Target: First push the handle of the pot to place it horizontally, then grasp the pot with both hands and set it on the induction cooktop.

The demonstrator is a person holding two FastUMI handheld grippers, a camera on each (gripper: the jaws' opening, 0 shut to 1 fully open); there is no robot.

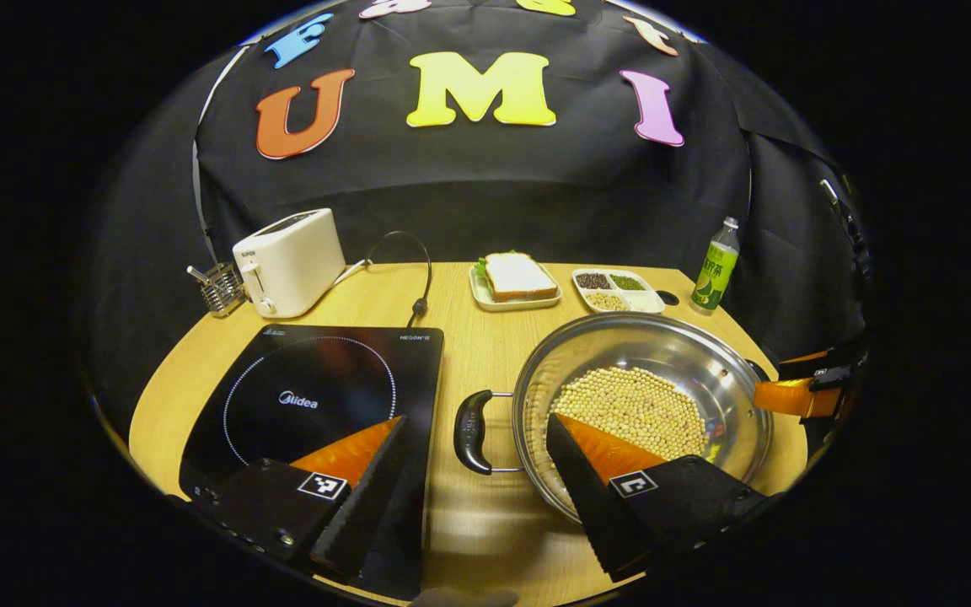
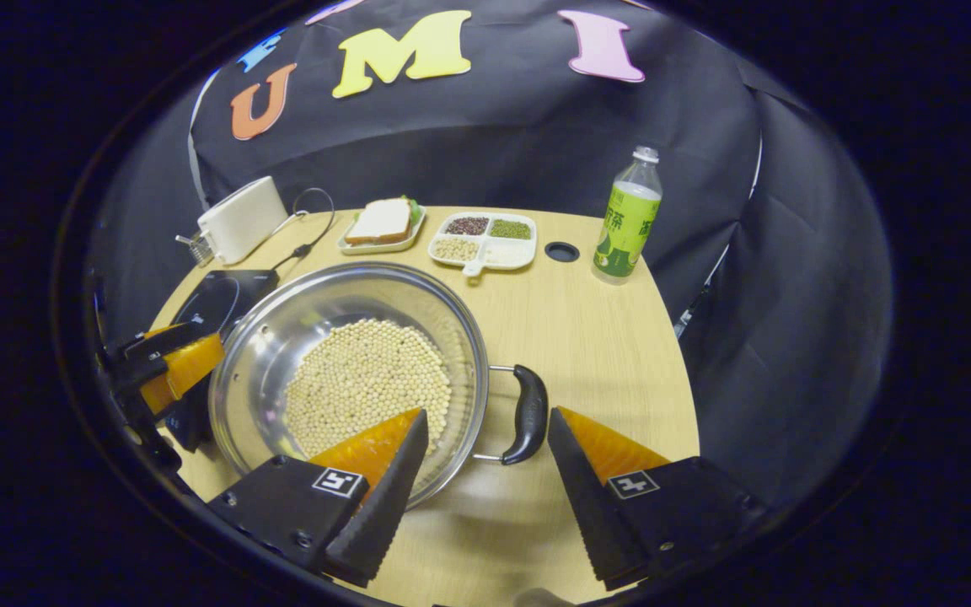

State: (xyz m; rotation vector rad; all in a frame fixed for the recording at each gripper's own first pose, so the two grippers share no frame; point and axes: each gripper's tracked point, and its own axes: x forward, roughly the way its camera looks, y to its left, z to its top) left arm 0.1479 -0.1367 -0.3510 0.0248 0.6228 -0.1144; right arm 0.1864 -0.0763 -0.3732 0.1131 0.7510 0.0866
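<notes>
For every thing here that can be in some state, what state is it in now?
pot: on the table, holds beans, not on the cooktop
left handle: lies flat, ungrasped
right handle: lies flat, ungrasped
induction cooktop: bare, nothing on it
left gripper: open, astride the left handle
right gripper: open, astride the right handle
bottle: upright, capped
toaster: upright

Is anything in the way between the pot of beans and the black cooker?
Nothing visible: bare wooden table lies between the shiny steel pot of beans and the flat black induction cooktop beside it.
</notes>
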